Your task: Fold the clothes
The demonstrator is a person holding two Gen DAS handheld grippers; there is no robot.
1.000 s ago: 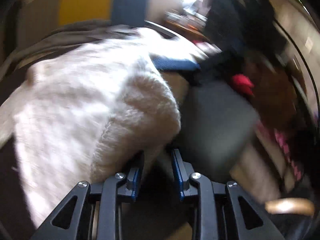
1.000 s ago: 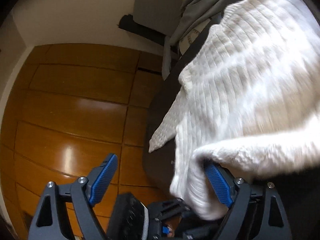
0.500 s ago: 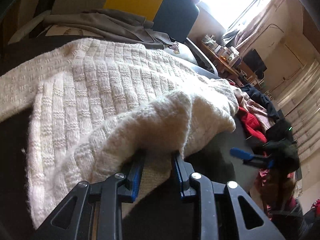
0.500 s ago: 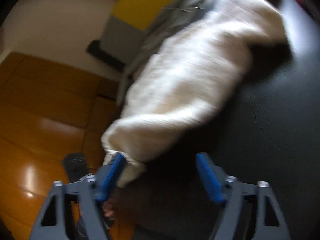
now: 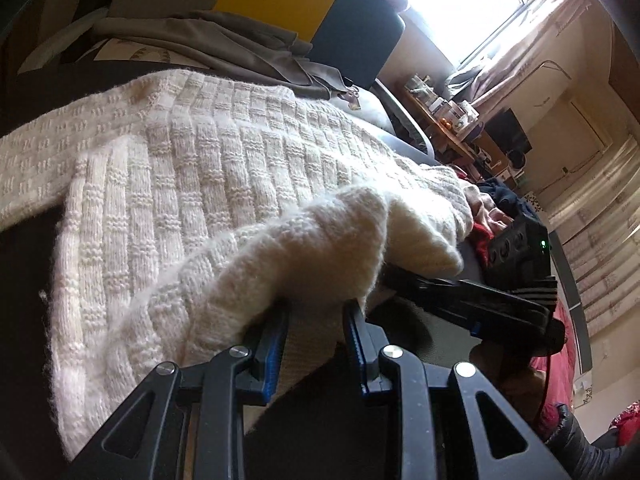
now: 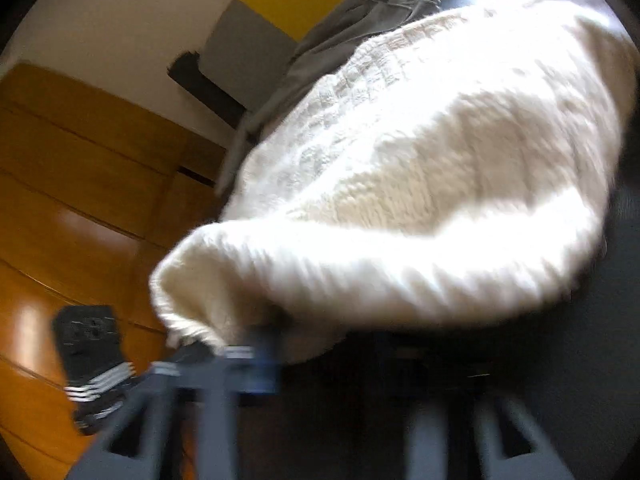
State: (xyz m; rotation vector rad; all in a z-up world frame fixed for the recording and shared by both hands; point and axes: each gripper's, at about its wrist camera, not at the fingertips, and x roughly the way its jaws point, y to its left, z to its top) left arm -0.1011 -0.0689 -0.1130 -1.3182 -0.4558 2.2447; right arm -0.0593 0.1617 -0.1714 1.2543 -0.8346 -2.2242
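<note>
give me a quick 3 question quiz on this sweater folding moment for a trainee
1. True or false: the left gripper has a fold of the white knit sweater between its fingers.
2. Multiple choice: what lies on the wooden floor in the right wrist view? A) a red towel B) a black sock with white stripes C) a blue cup
3. Fill in: behind the sweater lies a crumpled ____ garment.

Key
1. True. Cream knit fills the narrow gap between the blue pads.
2. B, the black sock. The right gripper is too blurred there to judge its jaws.
3. Grey.
</note>
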